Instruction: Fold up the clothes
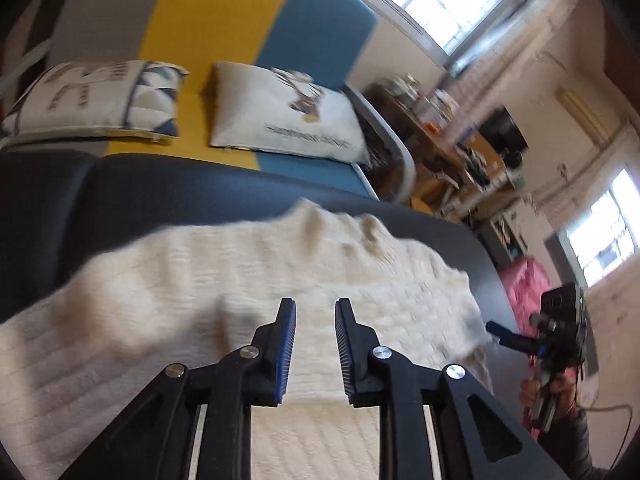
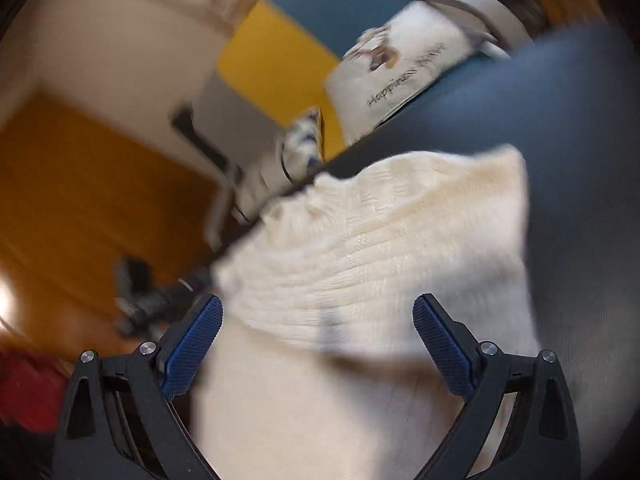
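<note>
From the left wrist, the left gripper [image 1: 315,312] hangs part-open and empty, the cream sweater [image 1: 248,264] spread on the dark cushion [image 1: 140,188] just beyond its fingertips. From the right wrist, the right gripper [image 2: 318,312] gapes wide, holding nothing, with the sweater below and ahead. The knit looks soft, light and floppy; pinching a hem or edge seems wisest.

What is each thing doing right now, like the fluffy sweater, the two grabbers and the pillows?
Cream knitted sweater: spread on the dark blue cushion, rumpled, partly folded.
Left gripper: open a little, nothing between its fingers.
Right gripper: wide open above the sweater, gripping nothing.
Two white printed pillows: lying loose on the yellow and blue sofa.
</note>
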Demonstrator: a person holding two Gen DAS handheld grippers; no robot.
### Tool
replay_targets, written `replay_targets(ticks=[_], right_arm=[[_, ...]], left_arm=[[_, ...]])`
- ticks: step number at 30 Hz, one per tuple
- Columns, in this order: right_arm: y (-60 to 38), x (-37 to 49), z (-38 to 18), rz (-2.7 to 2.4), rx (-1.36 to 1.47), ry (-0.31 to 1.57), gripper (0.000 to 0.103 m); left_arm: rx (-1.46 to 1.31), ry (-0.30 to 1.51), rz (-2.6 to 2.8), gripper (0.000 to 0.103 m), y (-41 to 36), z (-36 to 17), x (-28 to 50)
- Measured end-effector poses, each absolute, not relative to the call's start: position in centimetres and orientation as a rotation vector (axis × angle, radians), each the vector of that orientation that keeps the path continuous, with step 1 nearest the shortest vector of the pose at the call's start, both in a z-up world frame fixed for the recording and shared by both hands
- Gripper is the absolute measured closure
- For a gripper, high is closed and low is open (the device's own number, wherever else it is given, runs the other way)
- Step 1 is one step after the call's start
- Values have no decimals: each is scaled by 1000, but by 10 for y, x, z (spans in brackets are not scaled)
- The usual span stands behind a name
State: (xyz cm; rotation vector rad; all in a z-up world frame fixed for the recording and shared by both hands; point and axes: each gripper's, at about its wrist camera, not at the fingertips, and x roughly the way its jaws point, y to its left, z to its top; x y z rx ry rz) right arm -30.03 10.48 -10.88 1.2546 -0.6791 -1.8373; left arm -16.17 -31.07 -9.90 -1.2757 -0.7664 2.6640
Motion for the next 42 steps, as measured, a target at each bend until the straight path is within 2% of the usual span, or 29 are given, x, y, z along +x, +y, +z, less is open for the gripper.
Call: replay_targets(ticks=[3, 5, 7, 11, 15, 20, 22, 27, 34, 39, 42], right_arm=[[143, -290, -126, -1773, 1286, -957, 4], [155, -282, -136, -1784, 1307, -1038, 4], [163, -277, -144, -1785, 1319, -1104, 4], [155, -284, -148, -1738, 1276, -1179, 4], [142, -299, -153, -1768, 1272, -1194, 4], [157, -299, -161, -1859, 1098, -1372, 4], [158, -297, -161, -1876, 1085, -1388, 4], [148, -291, -145, -1927, 1220, -1203, 4], [155, -284, -105, -1946, 1142, -1034, 4], [103, -293, -114, -2138, 1359, -355, 4], [94, -283, -121, -2090, 1294, -251, 4]], left_arm=[[-1326, -590, 2564, 83, -252, -105, -185], [-1364, -435, 2524, 83, -206, -114, -201], [-1381, -365, 2484, 83, -171, -123, -214], [-1414, -373, 2465, 83, -140, -139, -230], [-1449, -411, 2499, 83, -147, -150, -233], [-1452, -386, 2500, 85, -151, -158, -228], [-1452, -385, 2499, 85, -151, -158, -227], [-1464, -433, 2469, 85, -153, -151, -229], [-1319, -391, 2458, 84, -139, -120, -266], [-1242, -181, 2378, 78, -116, -108, -320], [-1250, -128, 2280, 75, -105, -111, -348]])
